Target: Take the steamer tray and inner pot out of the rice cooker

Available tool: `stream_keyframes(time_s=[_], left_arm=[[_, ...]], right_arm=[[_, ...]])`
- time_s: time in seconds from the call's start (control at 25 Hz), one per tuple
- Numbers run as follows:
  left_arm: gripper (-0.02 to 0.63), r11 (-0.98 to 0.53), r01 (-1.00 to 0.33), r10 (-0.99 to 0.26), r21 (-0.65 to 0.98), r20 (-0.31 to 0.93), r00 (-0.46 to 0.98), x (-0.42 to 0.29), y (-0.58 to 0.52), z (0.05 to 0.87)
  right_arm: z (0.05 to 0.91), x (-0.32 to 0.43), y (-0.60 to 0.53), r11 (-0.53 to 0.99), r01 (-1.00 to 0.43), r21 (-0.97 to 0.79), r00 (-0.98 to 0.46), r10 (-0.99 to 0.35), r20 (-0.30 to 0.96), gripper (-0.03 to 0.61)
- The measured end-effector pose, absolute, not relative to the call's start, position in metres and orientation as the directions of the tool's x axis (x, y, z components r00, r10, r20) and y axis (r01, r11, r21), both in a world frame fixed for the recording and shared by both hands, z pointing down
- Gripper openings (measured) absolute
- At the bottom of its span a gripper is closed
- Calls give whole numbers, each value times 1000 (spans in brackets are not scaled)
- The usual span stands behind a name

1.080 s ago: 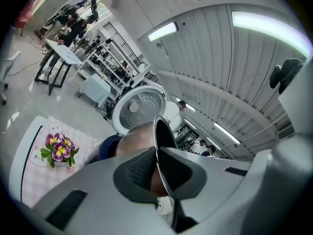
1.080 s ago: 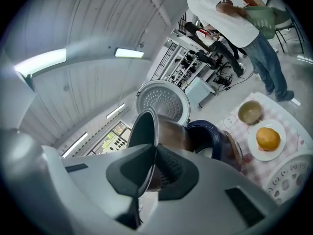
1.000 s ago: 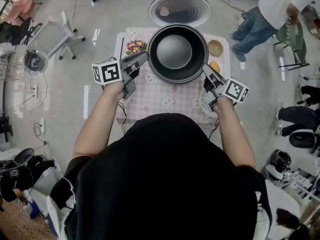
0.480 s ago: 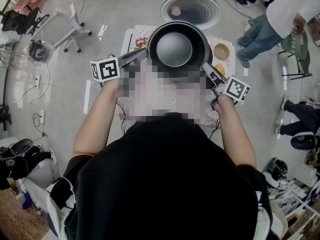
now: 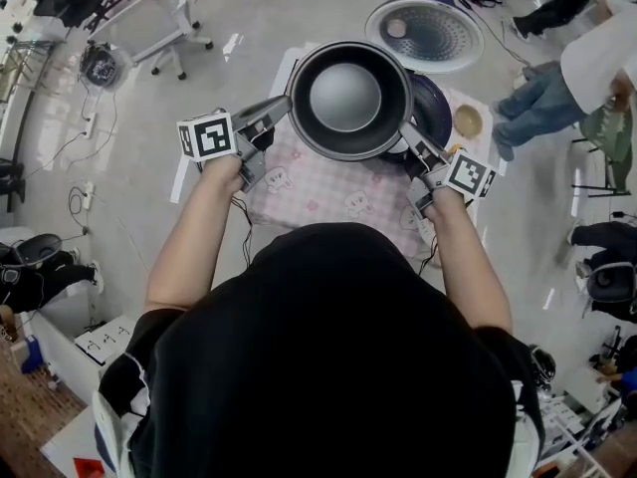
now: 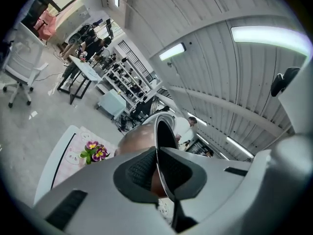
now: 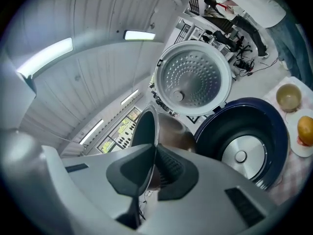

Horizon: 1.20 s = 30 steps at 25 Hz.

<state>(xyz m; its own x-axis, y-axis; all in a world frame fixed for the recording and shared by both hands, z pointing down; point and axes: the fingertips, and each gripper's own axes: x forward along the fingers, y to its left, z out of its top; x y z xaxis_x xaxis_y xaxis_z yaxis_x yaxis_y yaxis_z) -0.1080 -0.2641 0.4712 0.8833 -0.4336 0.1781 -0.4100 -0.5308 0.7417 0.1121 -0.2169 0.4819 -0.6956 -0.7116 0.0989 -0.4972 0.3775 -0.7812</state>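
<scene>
The dark round inner pot (image 5: 348, 98) hangs in the air above the table's left part, held level by both grippers. My left gripper (image 5: 287, 105) is shut on its left rim, my right gripper (image 5: 403, 129) shut on its right rim. In the left gripper view the pot's thin rim (image 6: 161, 146) runs edge-on between the pads. The right gripper view shows the rim (image 7: 154, 131) pinched the same way. The navy rice cooker (image 5: 430, 113) sits open to the right of the pot, its heating plate (image 7: 239, 155) bare and its perforated lid (image 5: 423, 33) raised behind. No steamer tray shows.
A pink checked tablecloth (image 5: 328, 187) covers the small table. A small bowl (image 5: 466, 120) and a yellow fruit (image 7: 305, 130) lie right of the cooker; potted flowers (image 6: 94, 151) stand at the table's far left. An office chair (image 5: 164, 23) and a bystander (image 5: 587, 63) are nearby.
Both grippers have carried the pot to the left, off the cooker. The cooker's empty body now shows to the pot's right.
</scene>
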Motion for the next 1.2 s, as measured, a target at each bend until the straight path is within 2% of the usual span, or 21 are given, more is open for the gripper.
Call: stream_keyframes(time_s=[0.12,0.24,0.52,0.72,0.88,1.04,1.12,1.2], left_arm=[[40,-509,-433,-475,744,177,862,-132,-260,470],[38,-485,-451,-508,749,178,843,-155,-253,473],[38,-424,-494,-563,759,206,800,-192,-243,489],[38,-389,-520,-578,761,238,781,-217,-236,510],[38,-366,-521,-578,771,250,777,-236,-225,521],[38,-339,-519,-569,785,268,778,-245,-213,532],[39,-327,-523,-566,787,280,775,-247,-213,540],[39,-310,-530,-565,789,295,770,-248,-212,549]], right_arm=[[482,92,-220,381,-481,-789,-720,-686,108,28],[497,76,-219,306,-471,-827,-717,-680,157,28],[509,42,-224,317,-443,-839,-762,-626,165,25],[505,5,-226,451,-385,-805,-829,-553,87,23],[528,-3,-214,322,-426,-846,-796,-578,180,23],[515,-26,-208,458,-356,-815,-853,-515,83,23],[526,-26,-207,431,-360,-828,-851,-515,102,23],[549,-19,-203,332,-402,-853,-824,-537,180,23]])
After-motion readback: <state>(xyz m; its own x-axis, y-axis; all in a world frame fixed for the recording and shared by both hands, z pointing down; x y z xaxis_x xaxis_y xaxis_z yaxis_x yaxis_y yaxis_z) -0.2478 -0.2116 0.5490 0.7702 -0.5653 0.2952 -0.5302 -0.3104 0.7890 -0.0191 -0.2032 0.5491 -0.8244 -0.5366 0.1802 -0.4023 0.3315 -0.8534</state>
